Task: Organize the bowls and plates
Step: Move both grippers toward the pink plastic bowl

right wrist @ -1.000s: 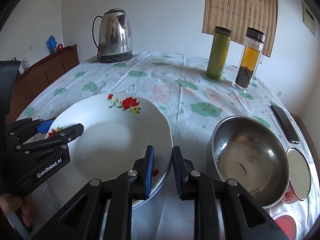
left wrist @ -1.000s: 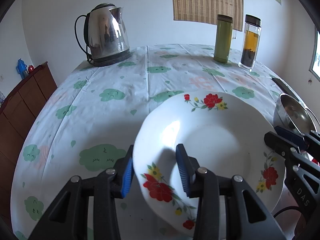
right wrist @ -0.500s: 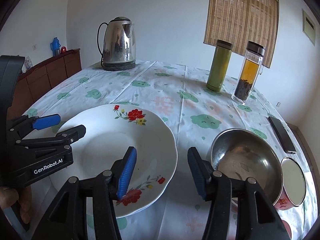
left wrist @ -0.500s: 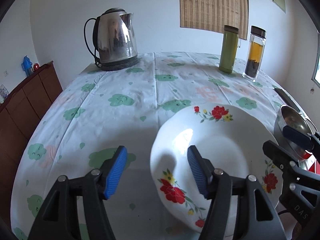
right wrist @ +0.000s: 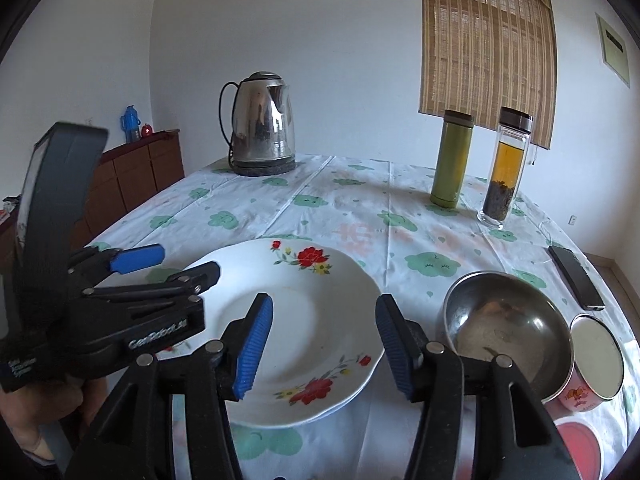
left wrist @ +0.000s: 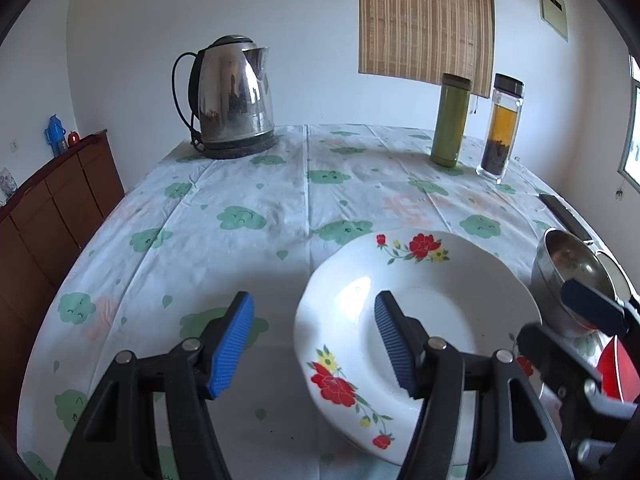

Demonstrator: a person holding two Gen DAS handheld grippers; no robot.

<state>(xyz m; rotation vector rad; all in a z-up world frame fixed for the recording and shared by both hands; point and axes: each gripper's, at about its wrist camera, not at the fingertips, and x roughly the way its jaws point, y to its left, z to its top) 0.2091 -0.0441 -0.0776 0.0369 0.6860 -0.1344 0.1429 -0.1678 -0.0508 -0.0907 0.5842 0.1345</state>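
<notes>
Now, left wrist view: left hand-held gripper [left wrist: 314,346] released, jaws just been opening, blue pads spread wide and pressing on nothing. Floral plate [left wrist: 436,280] flat on the worktop [left wrist: 248,184], its left rim sitting between the pads, untouched. Steel bowl [left wrist: 572,276] just beside the plate at the right edge, partly hidden behind the right hand-held gripper [left wrist: 560,320]. Far back: kettle [left wrist: 232,100], green flask [left wrist: 450,120], tea bottle [left wrist: 500,128].

Over to the right wrist view: right hand-held gripper [right wrist: 324,344] also released, jaws just been opening, the plate's right rim [right wrist: 320,300] between the pads with clear gaps on both sides. Looks like 2 plates stacked, a second rim peeking out underneath. Left hand-held gripper [right wrist: 176,264] hanging over the plate's left side, gripped by a hand [right wrist: 44,412]. Steel bowl [right wrist: 504,324] right of the plate, touching a lidded tin [right wrist: 592,364]. Phone [right wrist: 576,276] near the worktop's right edge.
</notes>
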